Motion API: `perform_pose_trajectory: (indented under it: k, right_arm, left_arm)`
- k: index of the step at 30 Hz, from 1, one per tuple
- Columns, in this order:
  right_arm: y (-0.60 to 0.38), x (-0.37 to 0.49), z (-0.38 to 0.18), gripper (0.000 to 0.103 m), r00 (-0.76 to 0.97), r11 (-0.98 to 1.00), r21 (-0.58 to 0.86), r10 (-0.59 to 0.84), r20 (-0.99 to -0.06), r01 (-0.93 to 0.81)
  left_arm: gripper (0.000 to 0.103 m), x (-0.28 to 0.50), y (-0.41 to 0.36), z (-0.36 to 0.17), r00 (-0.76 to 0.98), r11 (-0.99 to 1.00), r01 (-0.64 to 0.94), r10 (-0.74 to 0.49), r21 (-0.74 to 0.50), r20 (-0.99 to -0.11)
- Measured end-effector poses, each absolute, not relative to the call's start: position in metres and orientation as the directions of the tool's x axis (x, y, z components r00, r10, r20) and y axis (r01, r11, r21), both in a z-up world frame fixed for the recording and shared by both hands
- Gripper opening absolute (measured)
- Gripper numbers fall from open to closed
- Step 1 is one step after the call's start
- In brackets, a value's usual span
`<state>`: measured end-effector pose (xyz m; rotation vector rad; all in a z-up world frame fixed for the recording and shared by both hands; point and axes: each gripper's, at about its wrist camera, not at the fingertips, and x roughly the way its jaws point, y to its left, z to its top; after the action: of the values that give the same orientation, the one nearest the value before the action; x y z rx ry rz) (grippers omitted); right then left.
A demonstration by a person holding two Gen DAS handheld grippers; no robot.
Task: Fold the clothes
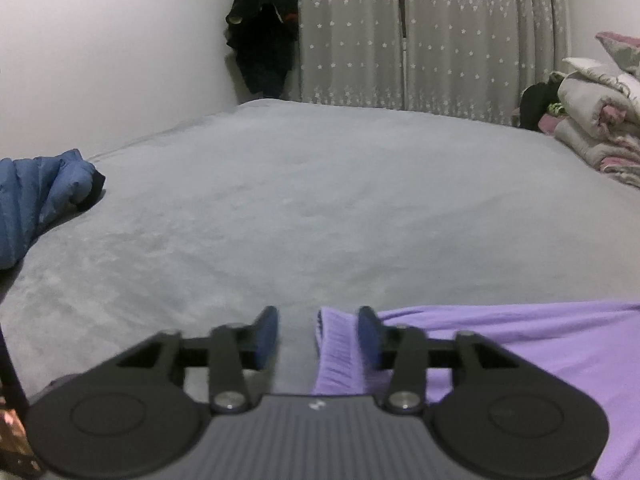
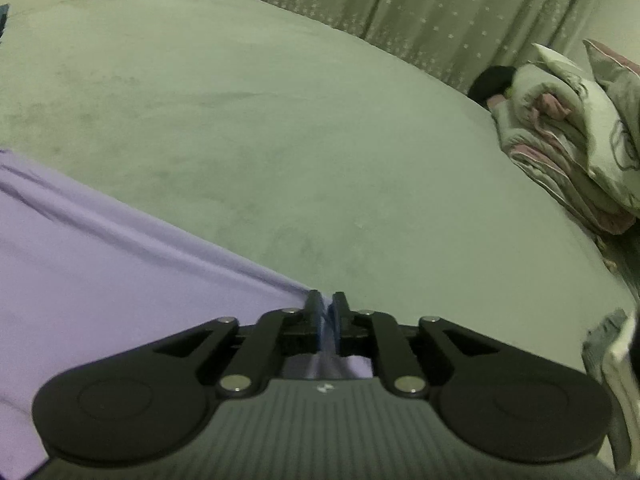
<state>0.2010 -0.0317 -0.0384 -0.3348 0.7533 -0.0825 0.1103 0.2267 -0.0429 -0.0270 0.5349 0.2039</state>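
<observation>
Left wrist view shows the purple garment (image 1: 520, 344) lying on the grey bed (image 1: 300, 200) at about four o'clock, its ribbed edge (image 1: 336, 348) standing up between my left tongs (image 1: 318, 332). Those tongs stand released: the blue pads (image 1: 268, 332) sit apart, the right pad just beside the ribbed edge and the left one clear of it. In the right wrist view the same garment (image 2: 100, 264) spreads from eight o'clock toward the centre, and its corner runs up into my right tongs (image 2: 327, 316), which are clenched on the cloth, the pads nearly together with a thin fold pinched between them. Outward from there, a blue puffy jacket (image 1: 36, 200) lies on the bed at nine o'clock. A pile of folded bedding (image 1: 596, 120) sits at two o'clock. A dark garment (image 1: 264, 32) hangs at twelve o'clock beside the star-dotted curtain (image 1: 420, 40).
</observation>
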Motion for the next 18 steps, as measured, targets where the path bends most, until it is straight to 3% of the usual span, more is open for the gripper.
perform_pose_trajectory:
  k: [2,4,18]
  right_arm:
    - [-0.037,0.196,-0.033,0.050,0.729,0.952,-0.304,-0.188,-0.659,-0.029]
    - [-0.044,0.188,-0.026,0.050,0.731,0.959,-0.282,-0.170,-0.661,-0.033]
    - [-0.131,0.117,0.007,0.050,0.720,0.977,-0.175,-0.208,-0.662,0.121]
  left_arm:
    - [0.054,0.106,0.222,-0.038,0.847,0.981,-0.192,0.180,0.028,-0.501]
    - [0.063,0.101,0.218,-0.033,0.854,0.982,-0.184,0.175,0.029,-0.490]
    - [0.067,0.076,0.176,-0.008,0.868,0.999,-0.024,0.005,-0.031,-0.496]
